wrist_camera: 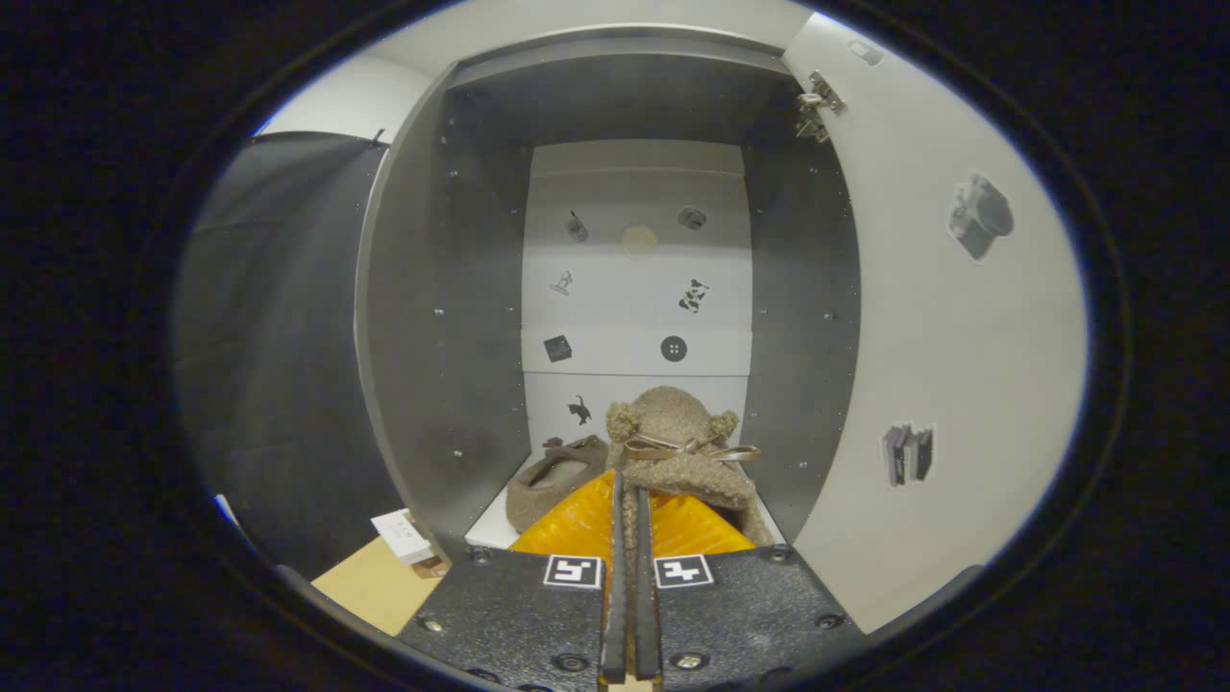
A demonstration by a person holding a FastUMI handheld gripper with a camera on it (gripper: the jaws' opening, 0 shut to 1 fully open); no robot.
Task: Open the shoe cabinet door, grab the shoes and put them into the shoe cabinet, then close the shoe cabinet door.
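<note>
Pinching a fuzzy tan shoe (pixel 684 452) with a bow between them, the fingers (pixel 629 509) reach into the open shoe cabinet (pixel 442 317); a second matching shoe (pixel 553 485) sits on the cabinet floor, at the left wall. The door (pixel 951 384) stands open at right.

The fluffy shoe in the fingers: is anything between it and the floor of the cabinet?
Nothing visible blocks it. The gripper is shut on the fluffy shoe, already inside the open cabinet. The other shoe lies beside it, toward the cabinet's left wall, not underneath.
</note>
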